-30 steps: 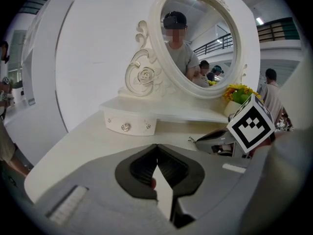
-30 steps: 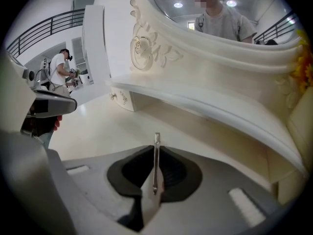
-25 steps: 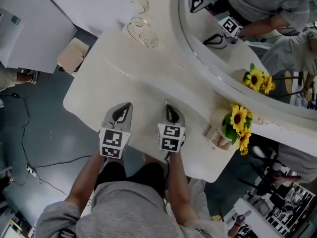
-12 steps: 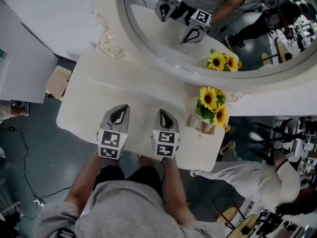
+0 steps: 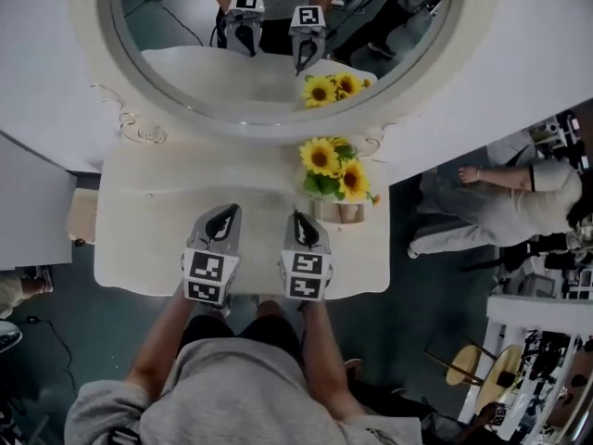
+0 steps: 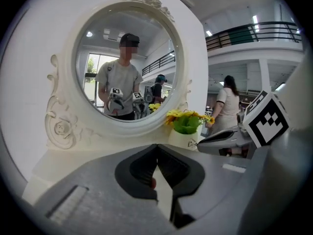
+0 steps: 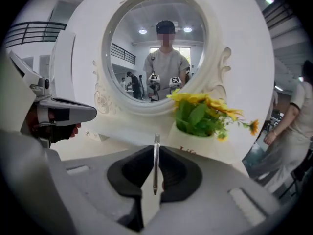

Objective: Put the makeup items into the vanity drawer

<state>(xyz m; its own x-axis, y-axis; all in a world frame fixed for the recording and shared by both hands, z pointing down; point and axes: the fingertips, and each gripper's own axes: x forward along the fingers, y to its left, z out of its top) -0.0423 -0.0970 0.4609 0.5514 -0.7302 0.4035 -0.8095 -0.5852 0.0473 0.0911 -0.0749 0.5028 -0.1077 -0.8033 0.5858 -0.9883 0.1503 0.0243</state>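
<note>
My left gripper (image 5: 225,213) hovers over the front part of the white vanity top (image 5: 139,239). Its jaws meet with nothing seen between them (image 6: 156,148). Beside it, my right gripper (image 5: 298,219) is shut on a thin silver metal stick (image 7: 156,163), which stands upright between the pads and pokes out past the jaws. Both grippers point at the round mirror (image 5: 278,72), which reflects them. No drawer shows in any view, and I see no other makeup items on the vanity top.
A pot of sunflowers (image 5: 335,182) stands on the vanity just ahead and to the right of my right gripper, close in the right gripper view (image 7: 203,116). A person in light clothes (image 5: 500,202) stands right of the vanity. Grey floor surrounds the table.
The head view has swung so the mirror and vanity now sit square ahead. Both grippers stay side by side over the front edge, and the right one still holds the stick.
</note>
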